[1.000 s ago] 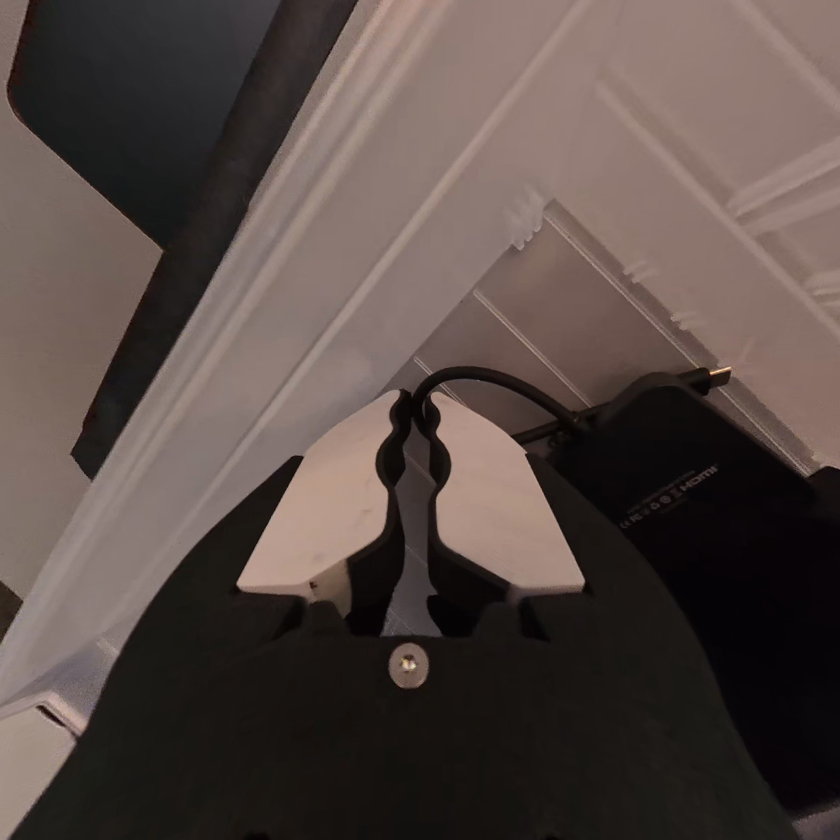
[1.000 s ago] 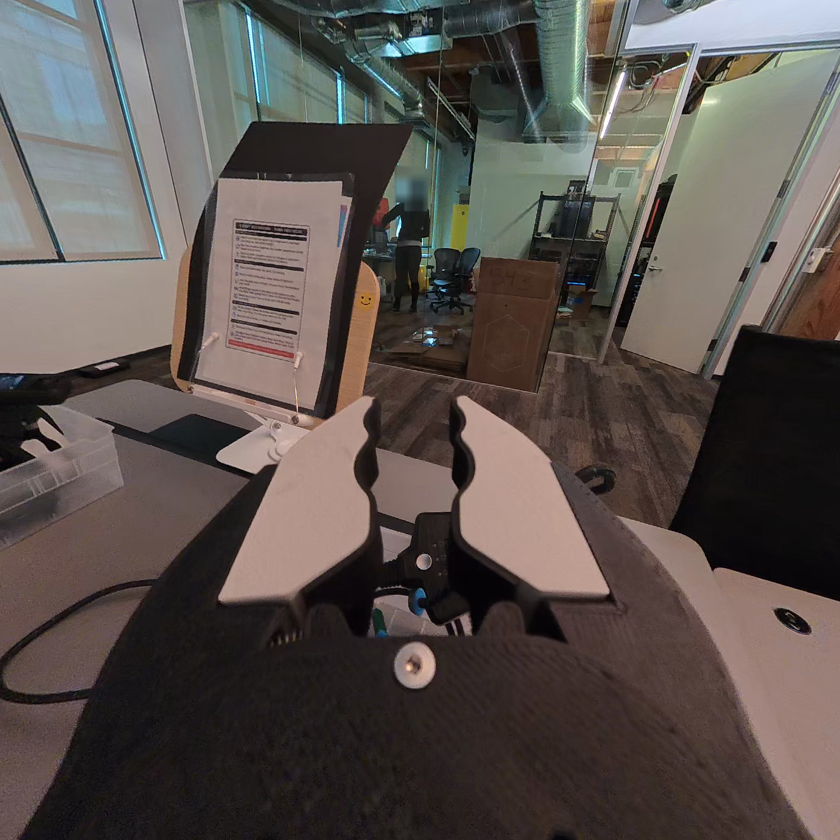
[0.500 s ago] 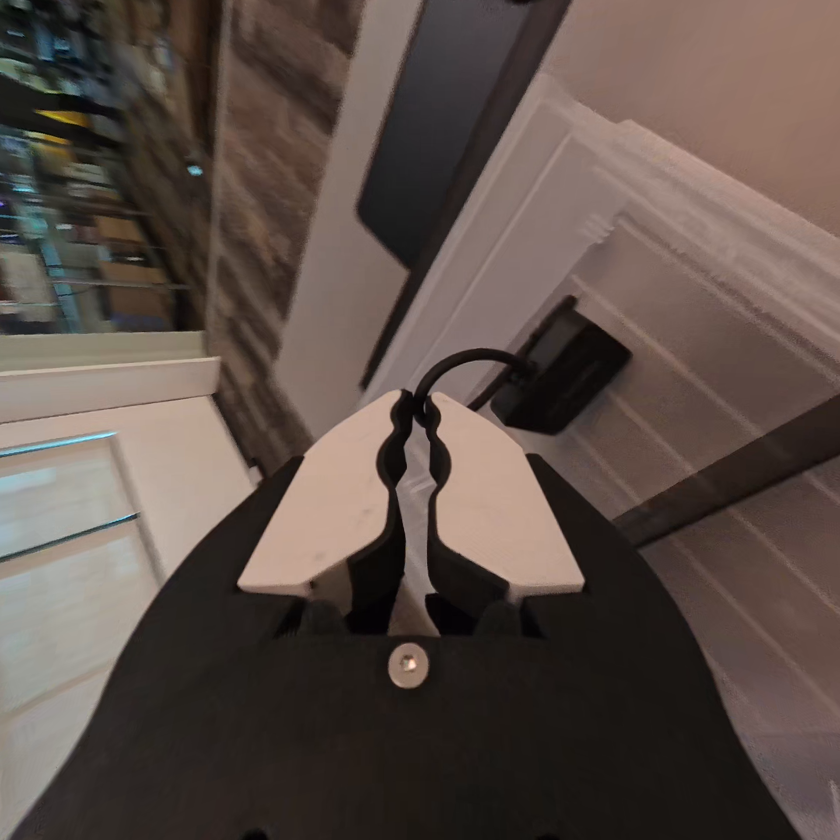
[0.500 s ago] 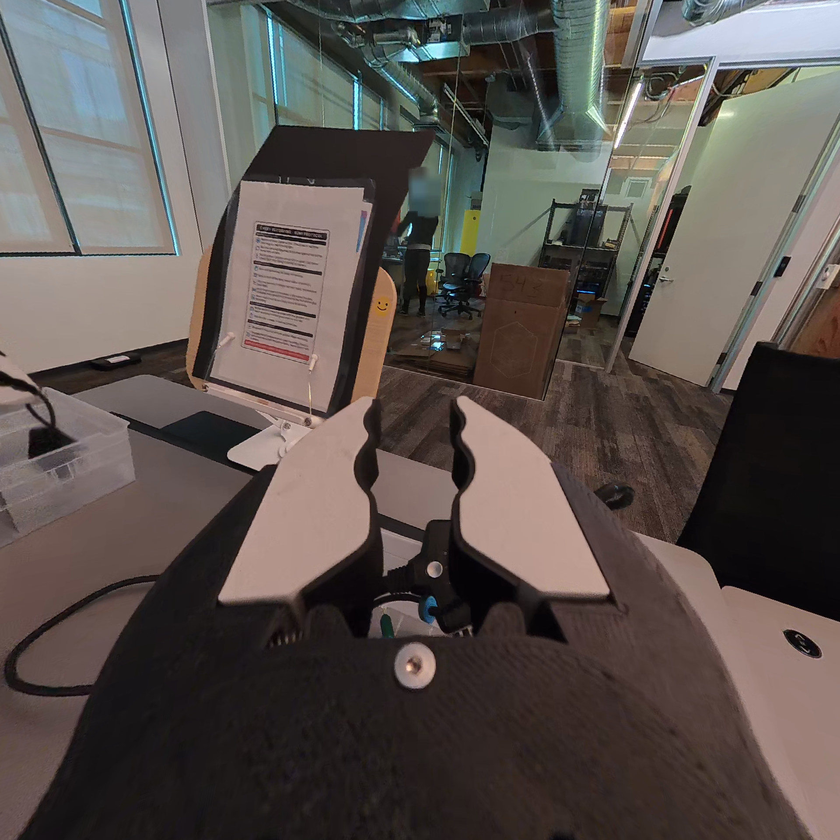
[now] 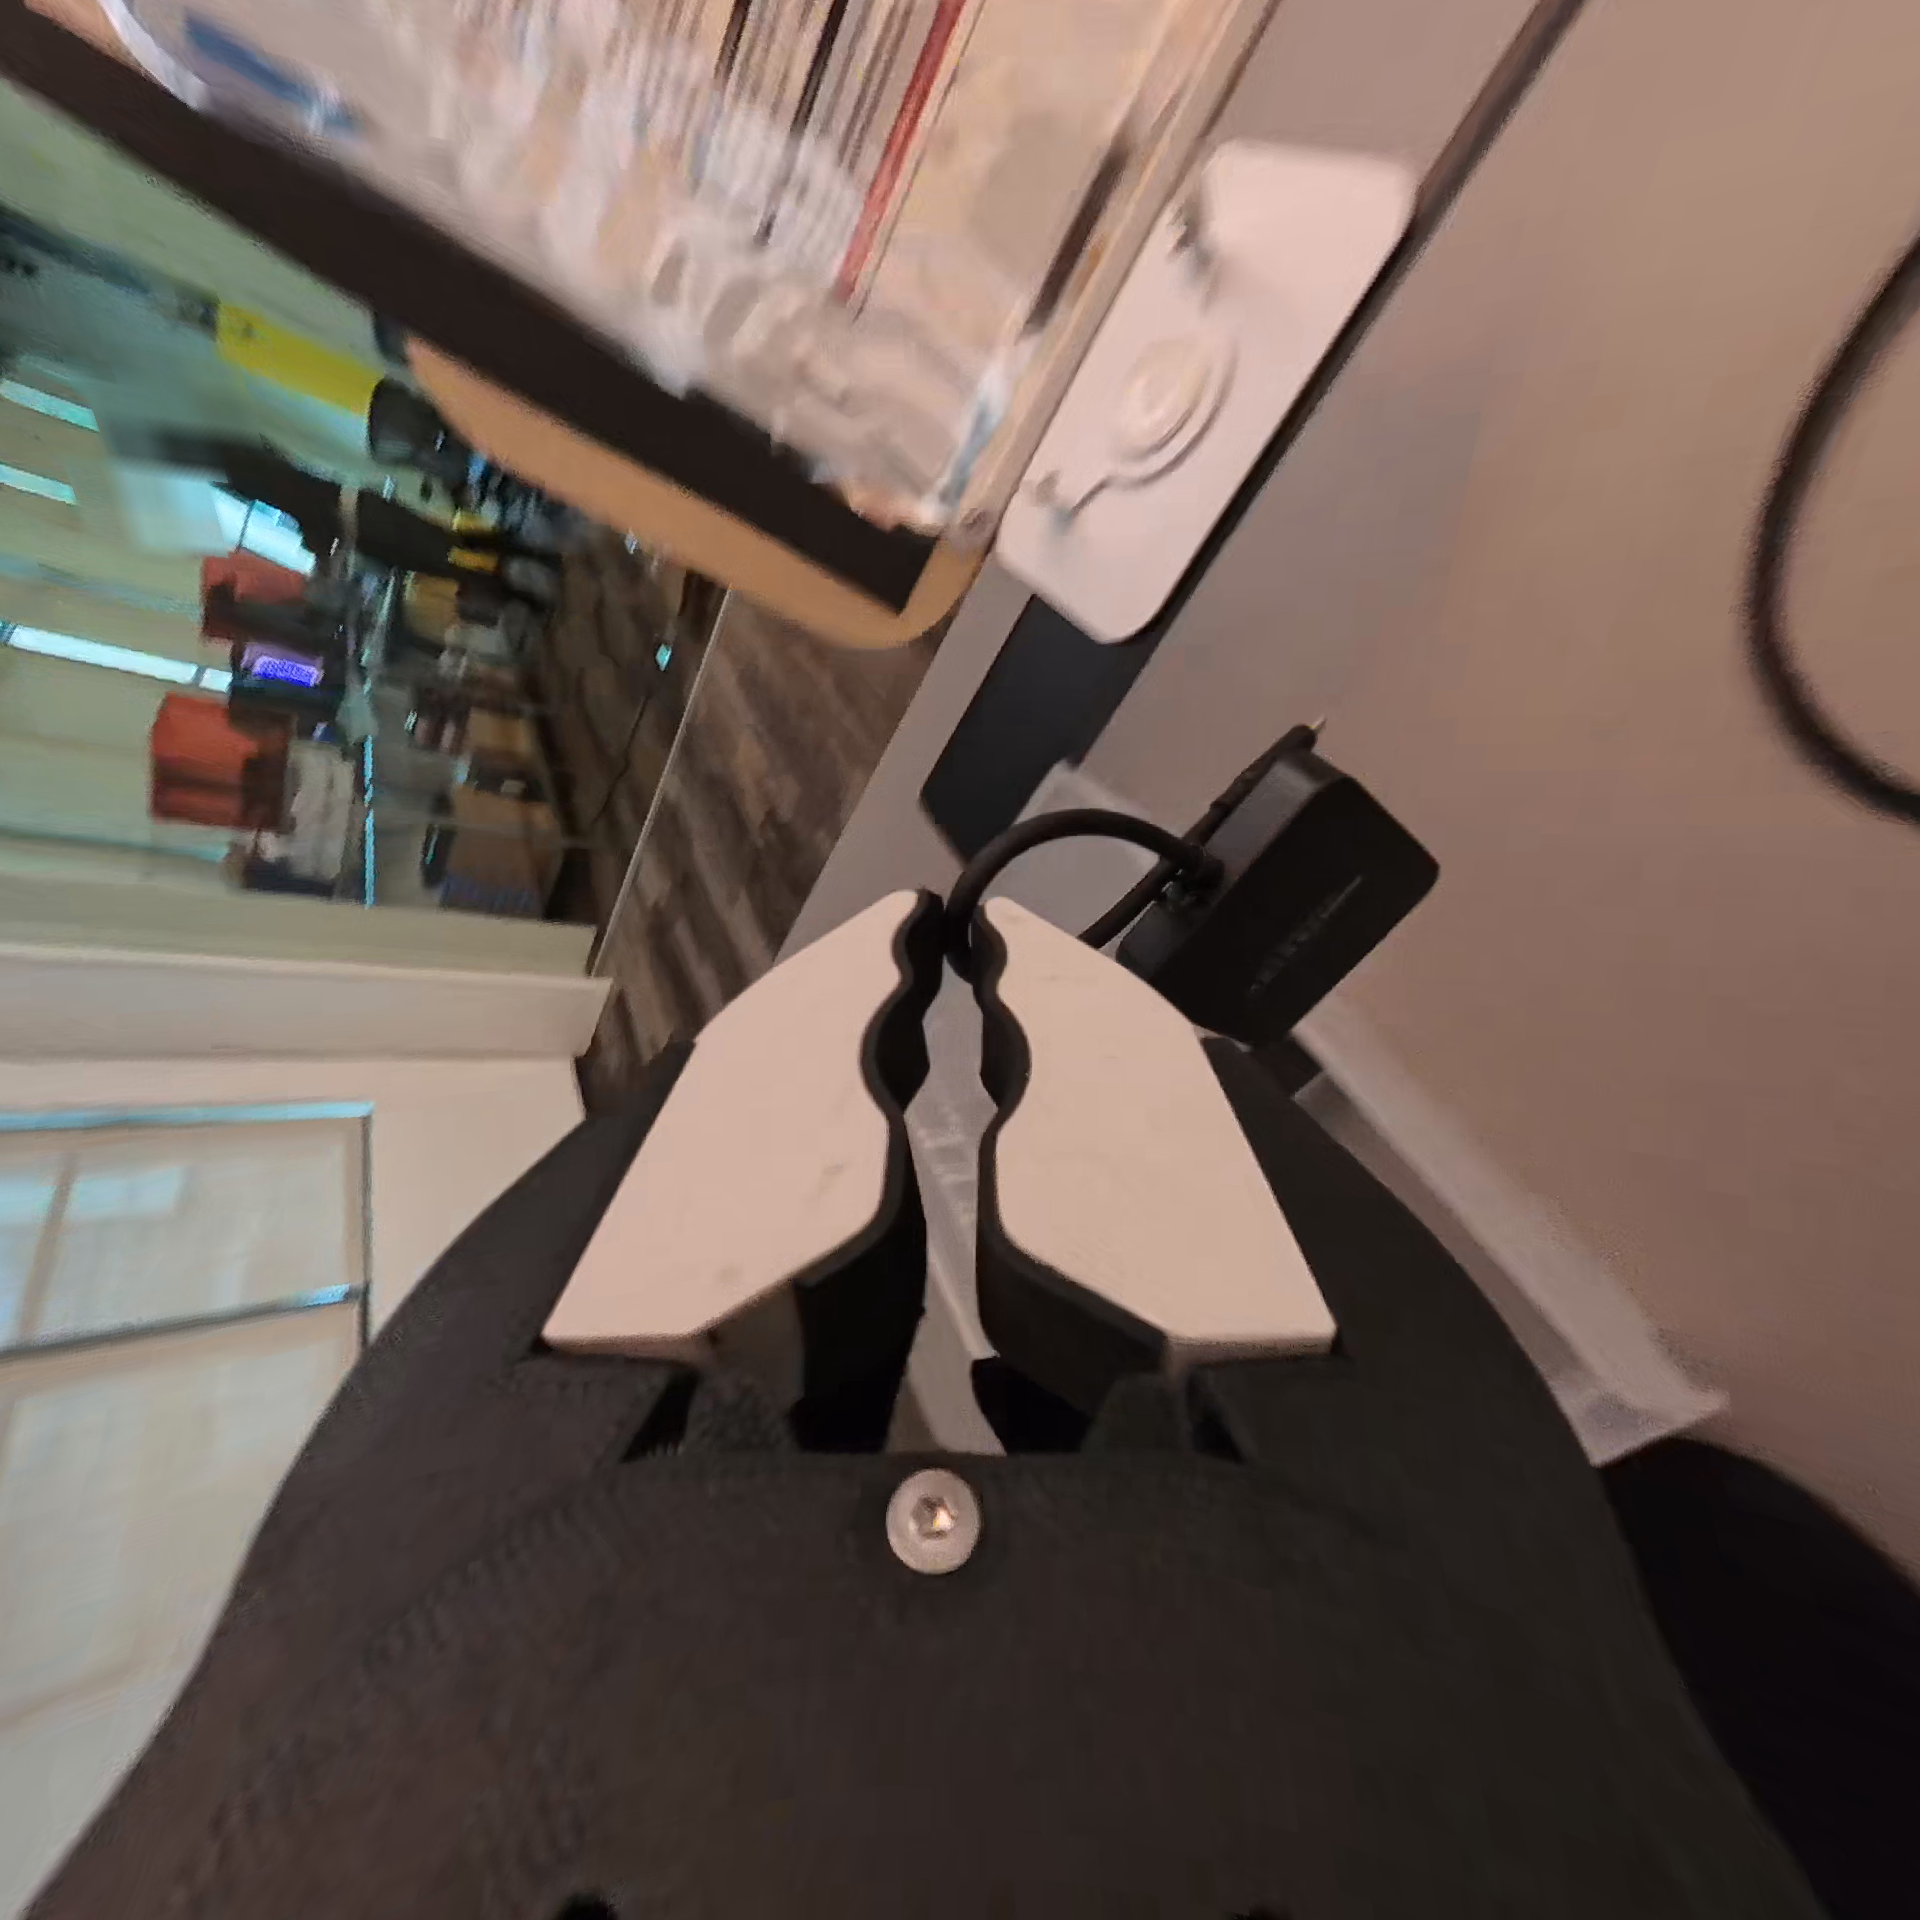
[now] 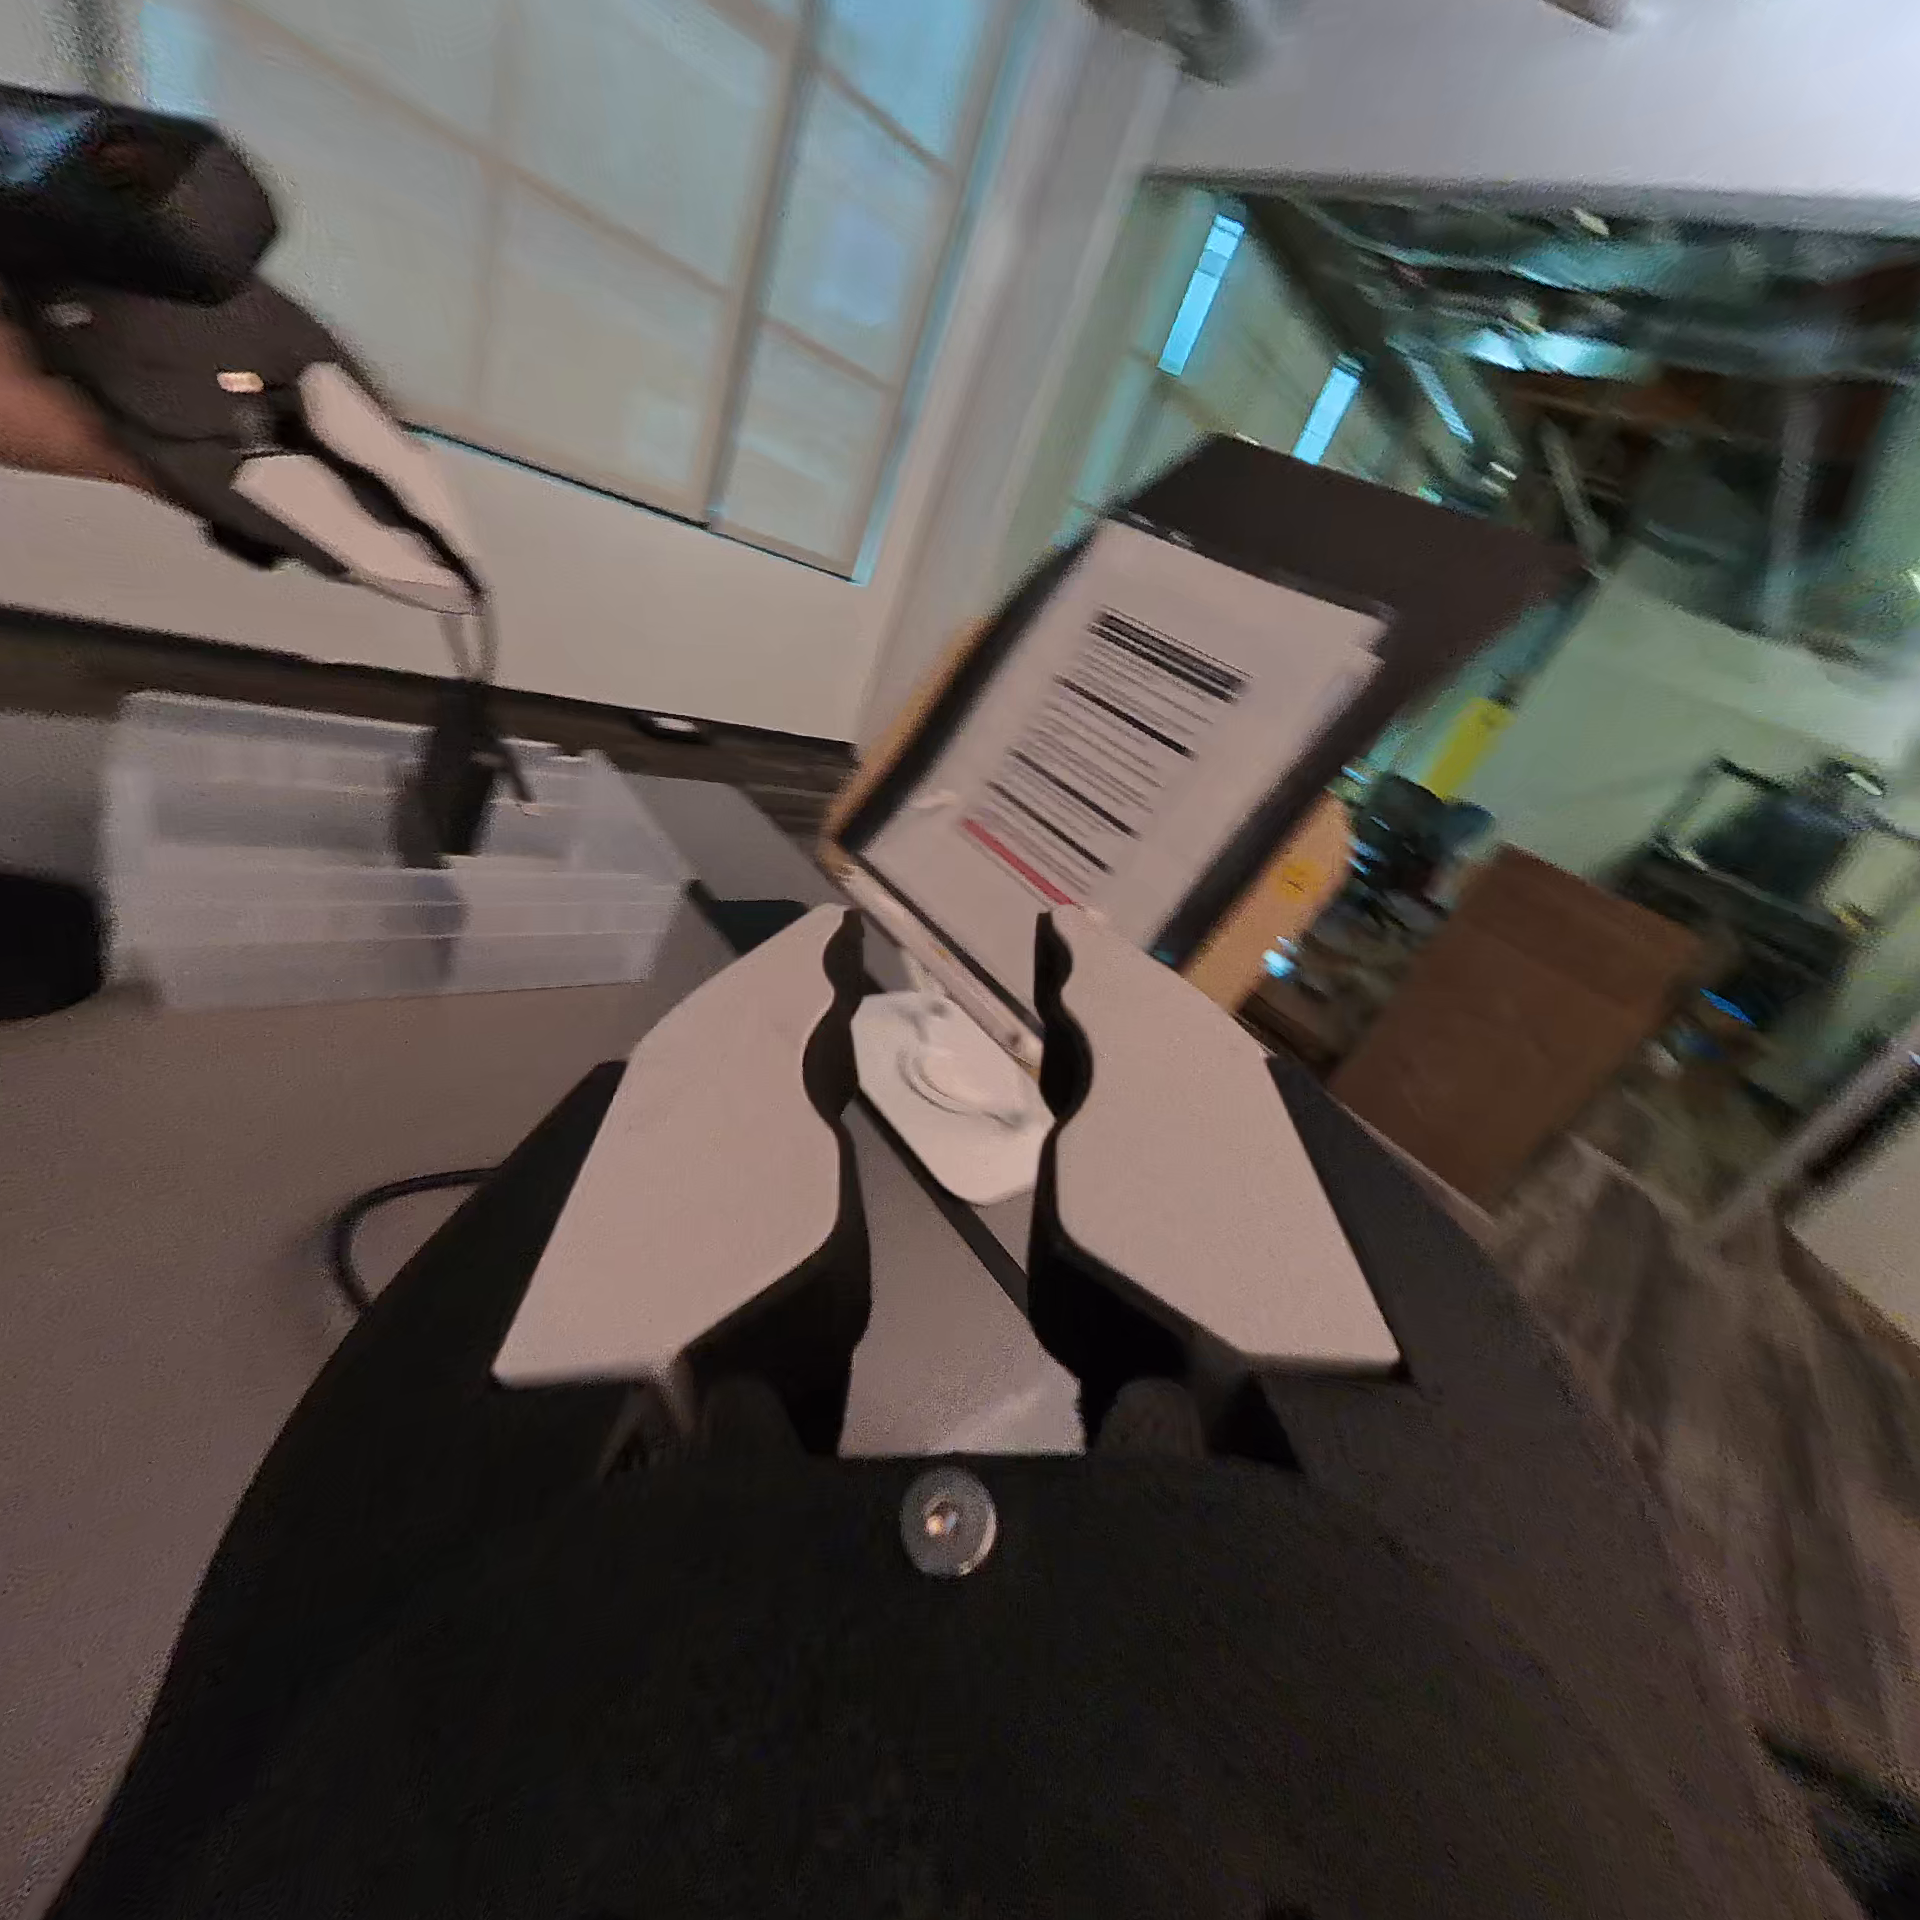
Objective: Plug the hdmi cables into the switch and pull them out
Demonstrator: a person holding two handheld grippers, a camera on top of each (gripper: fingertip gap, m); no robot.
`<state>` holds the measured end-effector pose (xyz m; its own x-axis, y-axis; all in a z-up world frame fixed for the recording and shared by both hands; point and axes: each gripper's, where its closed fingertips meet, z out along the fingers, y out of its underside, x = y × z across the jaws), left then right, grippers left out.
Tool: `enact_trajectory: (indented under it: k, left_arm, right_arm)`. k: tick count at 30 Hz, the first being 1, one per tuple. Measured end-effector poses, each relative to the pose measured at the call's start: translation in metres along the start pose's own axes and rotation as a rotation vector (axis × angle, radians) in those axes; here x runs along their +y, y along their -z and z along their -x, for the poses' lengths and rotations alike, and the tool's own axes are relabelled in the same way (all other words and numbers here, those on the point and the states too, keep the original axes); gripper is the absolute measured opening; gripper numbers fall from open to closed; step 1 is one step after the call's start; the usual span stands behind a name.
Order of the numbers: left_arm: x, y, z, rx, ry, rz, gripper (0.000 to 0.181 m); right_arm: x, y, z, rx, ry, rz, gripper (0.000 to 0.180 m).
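My left gripper (image 5: 961, 914) is shut on the thin black cable (image 5: 1060, 836) of a small black HDMI switch (image 5: 1288, 920), which hangs from the cable above the clear plastic bin. In the right wrist view the left gripper (image 6: 457, 587) shows at the upper left, with the switch (image 6: 452, 774) dangling below it over the clear bin (image 6: 343, 894). My right gripper (image 6: 945, 940) is open and empty above the grey table (image 6: 177, 1164). A loose black cable (image 6: 358, 1236) lies on the table, also seen in the left wrist view (image 5: 1787, 582).
A stand with a printed sheet (image 6: 1122, 769) on a white base (image 6: 961, 1091) stands at the far table edge; it also shows in the left wrist view (image 5: 1164, 416). Both views are blurred and tilted. An office with a cardboard box (image 6: 1507, 997) lies behind glass.
My left gripper has lifted the switch by its cable out of the clear bin and swung it round. My right gripper has turned left and tilted; its jaws stay open.
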<state>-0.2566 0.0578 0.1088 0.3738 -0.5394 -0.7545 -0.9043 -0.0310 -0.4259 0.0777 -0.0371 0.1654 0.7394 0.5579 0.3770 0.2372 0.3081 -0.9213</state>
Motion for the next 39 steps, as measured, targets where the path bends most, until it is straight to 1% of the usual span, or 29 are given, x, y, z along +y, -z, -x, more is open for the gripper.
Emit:
enact_trajectory:
  k: [1,3,4,6,8,10,11,14,16,18,20,21,22,23,24,26,27,29,30,31,33,35,37,39]
  left_arm:
    - [-0.008,0.006,-0.011,0.023,-0.006,-0.041,0.004]
    - [-0.020,0.015,-0.028,0.063,0.005,-0.103,0.004]
    - [-0.025,0.019,-0.035,0.084,0.008,-0.131,0.004]
    - [-0.034,0.026,-0.047,0.122,-0.008,-0.179,0.004]
    - [-0.043,0.031,-0.057,0.157,-0.024,-0.237,0.004]
    - [-0.044,0.032,-0.061,0.183,-0.001,-0.253,0.004]
    - [-0.044,0.032,-0.061,0.188,0.017,-0.252,0.004]
    - [-0.044,0.031,-0.062,0.190,0.051,-0.241,0.004]
    - [-0.049,0.034,-0.064,0.195,0.053,-0.256,0.004]
    - [-0.055,0.036,-0.064,0.197,0.063,-0.270,0.004]
    - [-0.061,0.037,-0.066,0.210,0.083,-0.270,0.004]
    - [-0.065,0.038,-0.067,0.219,0.089,-0.273,0.012]
    - [-0.069,0.039,-0.068,0.223,0.094,-0.278,0.020]
    - [-0.073,0.040,-0.069,0.223,0.098,-0.284,0.027]
    - [-0.076,0.041,-0.068,0.217,0.107,-0.291,0.035]
    - [-0.082,0.043,-0.059,0.167,0.155,-0.316,0.050]
    - [-0.083,0.046,-0.055,0.161,0.181,-0.316,0.058]
    - [-0.085,0.053,-0.051,0.189,0.236,-0.333,0.083]
    - [-0.087,0.059,-0.052,0.222,0.244,-0.361,0.088]
    - [-0.087,0.066,-0.055,0.246,0.233,-0.392,0.087]
    - [-0.084,0.077,-0.065,0.257,0.133,-0.449,0.090]
    - [-0.076,0.082,-0.084,0.231,-0.031,-0.463,0.090]
    - [-0.066,0.080,-0.108,0.195,-0.197,-0.428,0.088]
    - [-0.060,0.074,-0.124,0.130,-0.318,-0.390,0.085]
  right_arm:
    - [-0.003,-0.009,0.018,-0.070,0.026,-0.017,0.032]
    - [-0.004,-0.027,0.057,-0.217,0.048,-0.029,0.036]
    - [-0.001,-0.037,0.078,-0.307,0.049,-0.010,0.040]
    - [0.007,-0.054,0.118,-0.461,0.022,0.038,0.040]
    - [0.020,-0.070,0.148,-0.554,0.041,0.085,0.040]
    - [0.030,-0.088,0.169,-0.581,0.061,0.094,0.041]
    - [0.036,-0.095,0.179,-0.609,0.036,0.112,0.042]
    - [0.047,-0.115,0.200,-0.649,-0.128,0.165,0.053]
    - [0.050,-0.127,0.209,-0.659,-0.248,0.167,0.060]
    - [0.053,-0.134,0.218,-0.676,-0.354,0.183,0.063]
    - [0.059,-0.144,0.219,-0.643,-0.427,0.204,0.064]
    - [0.063,-0.147,0.221,-0.634,-0.452,0.217,0.059]
    - [0.066,-0.146,0.226,-0.667,-0.476,0.236,0.032]
    - [0.067,-0.145,0.231,-0.715,-0.528,0.251,0.023]
    - [0.067,-0.144,0.235,-0.762,-0.598,0.259,0.022]
    - [0.063,-0.143,0.235,-0.848,-0.841,0.260,0.020]
    - [0.058,-0.142,0.232,-0.908,-1.006,0.239,0.020]
    - [0.049,-0.138,0.225,-1.072,-1.373,0.216,0.018]
    - [0.045,-0.135,0.221,-1.161,-1.538,0.209,0.019]
    - [0.044,-0.134,0.217,-1.219,-1.658,0.200,0.018]
    - [0.047,-0.134,0.218,-1.272,-1.746,0.206,0.018]
    - [0.044,-0.130,0.221,-1.350,-1.823,0.232,0.018]
    - [0.037,-0.127,0.220,-1.436,-1.914,0.226,0.019]
    - [0.031,-0.123,0.220,-1.519,-1.975,0.231,0.018]
